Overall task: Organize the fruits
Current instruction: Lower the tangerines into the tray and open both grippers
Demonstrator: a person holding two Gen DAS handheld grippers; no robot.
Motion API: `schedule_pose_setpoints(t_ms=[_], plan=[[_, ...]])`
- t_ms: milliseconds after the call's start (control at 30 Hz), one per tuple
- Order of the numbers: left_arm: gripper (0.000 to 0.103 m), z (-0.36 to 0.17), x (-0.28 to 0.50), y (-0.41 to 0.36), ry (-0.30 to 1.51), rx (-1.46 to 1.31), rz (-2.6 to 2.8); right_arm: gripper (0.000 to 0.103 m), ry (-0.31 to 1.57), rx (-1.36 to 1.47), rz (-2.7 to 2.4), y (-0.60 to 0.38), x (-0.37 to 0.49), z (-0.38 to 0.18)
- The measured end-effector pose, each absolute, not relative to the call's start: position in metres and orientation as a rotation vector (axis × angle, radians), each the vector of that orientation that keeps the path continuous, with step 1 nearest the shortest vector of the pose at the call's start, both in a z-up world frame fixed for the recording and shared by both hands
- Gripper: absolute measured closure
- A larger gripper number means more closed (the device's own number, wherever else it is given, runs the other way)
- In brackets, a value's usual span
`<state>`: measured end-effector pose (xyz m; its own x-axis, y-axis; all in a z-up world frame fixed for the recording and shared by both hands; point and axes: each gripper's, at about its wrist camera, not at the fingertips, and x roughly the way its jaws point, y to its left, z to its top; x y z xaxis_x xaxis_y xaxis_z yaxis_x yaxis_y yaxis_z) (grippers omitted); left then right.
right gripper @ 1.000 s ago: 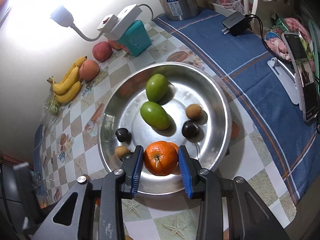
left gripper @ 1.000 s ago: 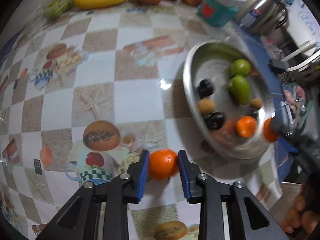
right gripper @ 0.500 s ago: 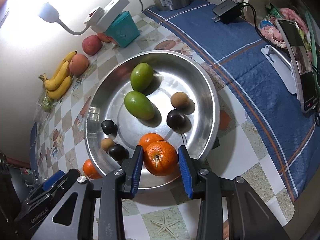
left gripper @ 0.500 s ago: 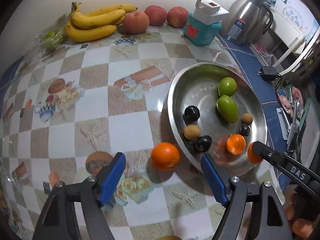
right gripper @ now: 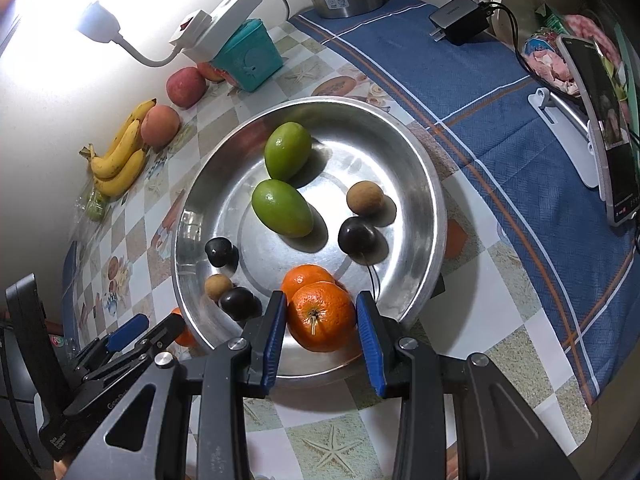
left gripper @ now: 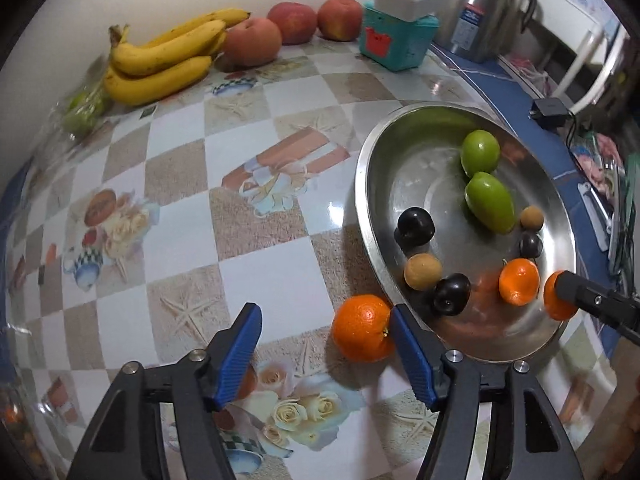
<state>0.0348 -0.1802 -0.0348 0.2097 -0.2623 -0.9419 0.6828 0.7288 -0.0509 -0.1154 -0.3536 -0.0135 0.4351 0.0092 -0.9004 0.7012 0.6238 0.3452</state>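
The step in hand looks like gathering the oranges into the steel bowl point(left gripper: 362, 184), which fills the right half of the left wrist view. At lower centre of that view the left hand-held gripper point(left gripper: 326, 354) has its ribbed blue pads apart and closing; the loose orange point(left gripper: 362, 328), round with a dimpled, matte peel, lies on the glossy checked tabletop point(left gripper: 180, 232) against the right pad and just outside the bowl's rim, with the left pad well clear. Next, I judge, the jaws must centre on it before pinching. In the right wrist view, at lower centre, the right hand-held gripper point(right gripper: 322, 322) is clamped on a second orange point(right gripper: 320, 316) over the bowl's smooth, mirror-like near wall, touching a third orange point(right gripper: 306, 276) behind it.
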Motion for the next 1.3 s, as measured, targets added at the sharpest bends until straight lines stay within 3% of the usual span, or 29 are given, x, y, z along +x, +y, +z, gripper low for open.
schedule_pose_setpoints(t_ms=[200,333,400,700,900,1300], plan=[[0.054,-0.038,0.043,-0.176,1.259,0.306,-0.768,0.066,1.049,0.808,-0.495,-0.353,-0.115,-0.015],[0.055,-0.05,0.052,-0.17,1.331,0.183,-0.828,0.066,1.05,0.807,-0.494,-0.353,-0.114,-0.015],[0.066,-0.056,0.052,-0.168,1.37,0.13,-0.871,0.066,1.051,0.805,-0.495,-0.354,-0.114,-0.016],[0.068,-0.034,0.052,-0.163,1.354,0.082,-0.879,0.066,1.059,0.813,-0.513,-0.358,-0.116,-0.02],[0.068,-0.007,0.023,-0.2,1.288,0.138,-1.002,0.066,1.073,0.796,-0.516,-0.358,-0.115,-0.022],[0.065,-0.034,-0.004,-0.243,1.367,0.233,-0.982,0.065,1.087,0.797,-0.524,-0.364,-0.119,-0.028]])
